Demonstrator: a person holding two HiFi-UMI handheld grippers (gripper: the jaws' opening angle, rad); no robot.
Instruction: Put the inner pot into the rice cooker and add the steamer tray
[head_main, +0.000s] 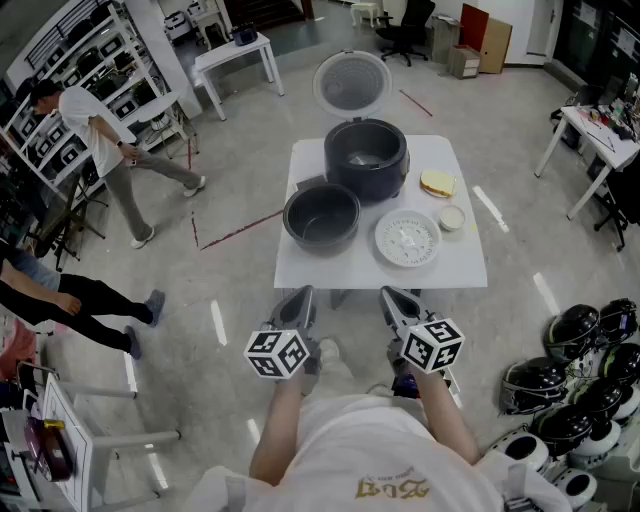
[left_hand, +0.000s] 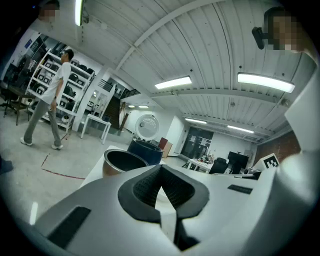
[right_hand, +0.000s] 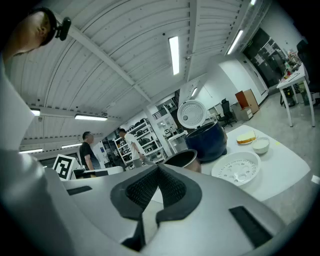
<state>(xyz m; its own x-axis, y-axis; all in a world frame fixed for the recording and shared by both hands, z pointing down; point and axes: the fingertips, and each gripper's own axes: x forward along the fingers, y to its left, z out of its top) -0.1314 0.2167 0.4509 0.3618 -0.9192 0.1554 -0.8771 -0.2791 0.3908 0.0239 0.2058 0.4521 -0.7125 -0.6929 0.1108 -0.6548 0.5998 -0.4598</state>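
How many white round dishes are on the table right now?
2. The steamer tray at the table's front right, and a small bowl just beyond its right edge. None looks hidden.

**Both grippers shut and empty, side by side**

The left gripper (head_main: 302, 294) and right gripper (head_main: 391, 294) point forward, nearly level, jaws closed on nothing. The left forearm (head_main: 281, 425) and right forearm (head_main: 441, 420) reach forward from the body.

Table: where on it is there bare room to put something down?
Bare: the near edge strip of the table, before the inner pot and steamer tray, and the far left corner beside the rice cooker. Crowded: the right side, with tray, small bowl and a yellow item close together.
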